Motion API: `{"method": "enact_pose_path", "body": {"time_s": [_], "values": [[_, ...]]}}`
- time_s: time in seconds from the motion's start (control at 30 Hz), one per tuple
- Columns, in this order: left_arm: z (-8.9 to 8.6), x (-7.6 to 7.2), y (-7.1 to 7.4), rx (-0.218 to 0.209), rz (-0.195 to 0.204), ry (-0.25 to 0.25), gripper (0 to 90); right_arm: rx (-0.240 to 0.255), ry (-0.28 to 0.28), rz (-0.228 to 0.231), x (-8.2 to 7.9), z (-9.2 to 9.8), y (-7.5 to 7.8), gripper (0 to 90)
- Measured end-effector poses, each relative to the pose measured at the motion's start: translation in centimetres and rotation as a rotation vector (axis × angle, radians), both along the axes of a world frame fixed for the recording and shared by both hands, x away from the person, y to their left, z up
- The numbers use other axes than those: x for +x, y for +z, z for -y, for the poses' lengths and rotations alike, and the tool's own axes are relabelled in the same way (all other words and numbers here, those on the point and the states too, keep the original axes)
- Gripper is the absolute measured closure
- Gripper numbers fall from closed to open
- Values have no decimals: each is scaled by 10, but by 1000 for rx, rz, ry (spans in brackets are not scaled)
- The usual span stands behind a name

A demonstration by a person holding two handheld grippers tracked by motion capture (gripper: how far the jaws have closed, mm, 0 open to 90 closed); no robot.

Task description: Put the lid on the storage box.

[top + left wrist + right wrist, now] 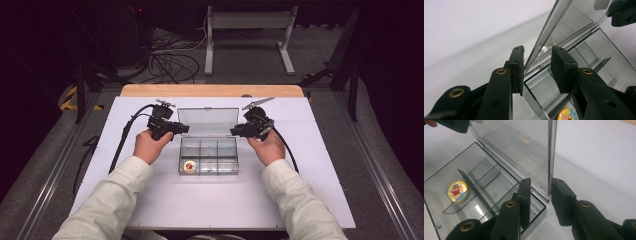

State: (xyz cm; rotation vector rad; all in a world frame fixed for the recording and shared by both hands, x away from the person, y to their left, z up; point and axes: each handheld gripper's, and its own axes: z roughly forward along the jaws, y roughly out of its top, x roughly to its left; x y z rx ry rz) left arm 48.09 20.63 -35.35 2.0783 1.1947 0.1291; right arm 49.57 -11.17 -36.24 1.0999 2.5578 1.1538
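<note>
Clear compartment box [208, 155] at centre of white surface [150, 200], lid [208, 121] raised upright at rear. Round cartoon badge [189, 166] in near-left compartment. Left hand-held gripper [186, 129] at left edge of lid, pads straddling edge, gap visible, not clamped. Right hand-held gripper [233, 132] at right edge of lid, likewise straddling, gap visible on both sides, not clamped. No other contact observed.

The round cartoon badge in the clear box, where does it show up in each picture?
High view: badge in the box's near-left compartment.
Left gripper view: bottom edge, right of centre.
Right gripper view: left side, mid-height.
Shared landmark: the raised clear lid.
</note>
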Motion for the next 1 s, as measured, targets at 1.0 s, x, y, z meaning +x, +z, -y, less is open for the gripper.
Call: {"method": "enact_pose_path", "body": {"time_s": [1.0], "values": [[-2,-8,3,21,23,-31,615,51,1,88,-31,9,33,883]]}}
